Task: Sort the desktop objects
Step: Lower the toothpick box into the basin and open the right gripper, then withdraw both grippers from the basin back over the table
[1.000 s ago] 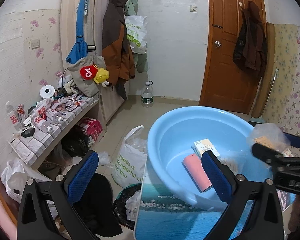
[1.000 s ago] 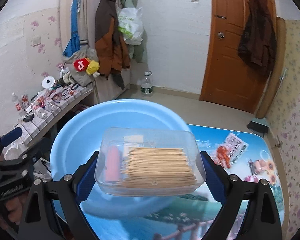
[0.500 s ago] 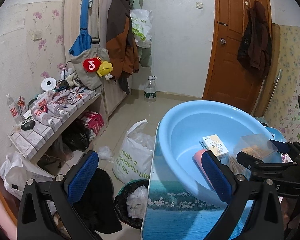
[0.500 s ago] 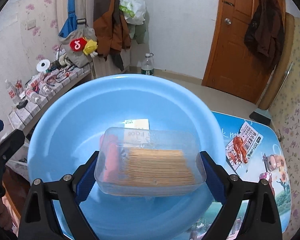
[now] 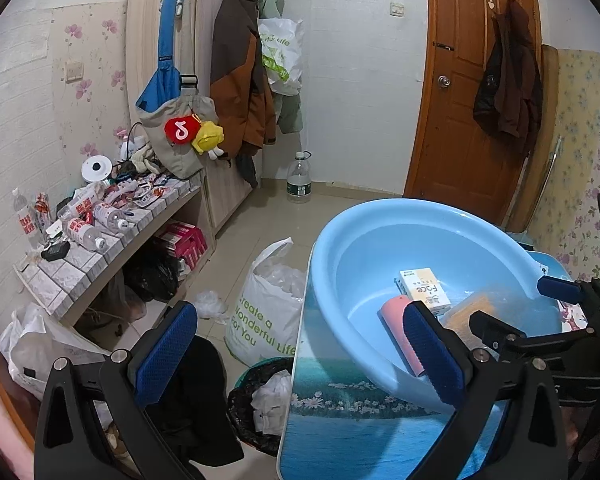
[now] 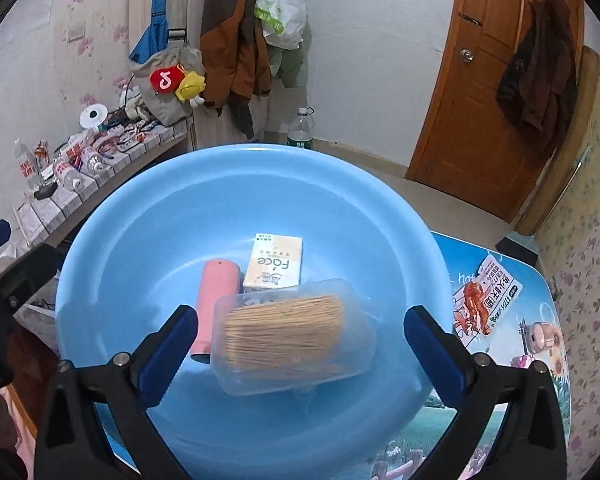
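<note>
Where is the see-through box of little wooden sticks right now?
In the right wrist view, the clear box sits inside the blue basin, just in front of the pink tube and the cream carton.

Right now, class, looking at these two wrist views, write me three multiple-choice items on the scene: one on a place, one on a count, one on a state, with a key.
1. Where does the clear box of toothpicks lie?
A. On the tiled shelf
B. In the blue basin
C. On the floor

2. How many things lie in the basin?
A. One
B. Three
C. Five

3. How do the right tongs stand toward the box?
A. Pads clear of it
B. Clamped on it
C. Shut beside it

Key: 1 B, the box rests inside the basin wall. 2 B, the box, a pink cylinder and a cream carton. 3 A, the tongs are opening, with gaps between box and pads on both sides.
</note>
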The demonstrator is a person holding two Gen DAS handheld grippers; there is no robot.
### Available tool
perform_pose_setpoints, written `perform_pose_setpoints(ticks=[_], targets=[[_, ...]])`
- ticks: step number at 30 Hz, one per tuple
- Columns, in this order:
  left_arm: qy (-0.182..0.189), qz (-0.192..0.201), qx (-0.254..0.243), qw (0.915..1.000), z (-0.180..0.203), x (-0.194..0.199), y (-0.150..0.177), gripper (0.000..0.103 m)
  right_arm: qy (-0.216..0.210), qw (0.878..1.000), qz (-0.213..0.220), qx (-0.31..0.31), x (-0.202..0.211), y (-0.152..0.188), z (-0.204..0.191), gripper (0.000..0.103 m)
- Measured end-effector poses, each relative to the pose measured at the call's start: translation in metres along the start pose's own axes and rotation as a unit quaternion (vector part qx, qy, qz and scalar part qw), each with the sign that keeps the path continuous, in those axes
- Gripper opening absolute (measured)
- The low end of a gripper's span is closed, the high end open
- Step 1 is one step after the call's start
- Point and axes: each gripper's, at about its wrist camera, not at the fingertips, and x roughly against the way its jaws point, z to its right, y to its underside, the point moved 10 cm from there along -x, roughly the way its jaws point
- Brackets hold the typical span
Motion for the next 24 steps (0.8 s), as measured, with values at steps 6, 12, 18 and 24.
perform_pose_setpoints(ticks=[6, 12, 18, 24], targets=[[0.001, 0.003, -0.004, 1.0, 0.006, 0.007, -0.001, 0.103, -0.008, 1.0, 0.011, -0.013, 0.011, -0.002, 0.004, 0.103], [0.0, 0.007, -0.009, 0.9999, 0.012, 0.017, -0.003, 0.103, -0.005, 0.999, 0.022, -0.028, 0.027, -0.003, 0.013, 0.103], [0.004, 0.014, -0.017, 0.9998, 0.025, 0.027, -0.007, 0.103, 0.004, 0.998, 0.041, -0.053, 0.051, -0.003, 0.032, 0.103], [0.007, 0.026, -0.02, 0.9994, 0.037, 0.043, -0.011, 0.103, 0.013, 0.993, 0.079, -0.091, 0.09, -0.002, 0.065, 0.103]])
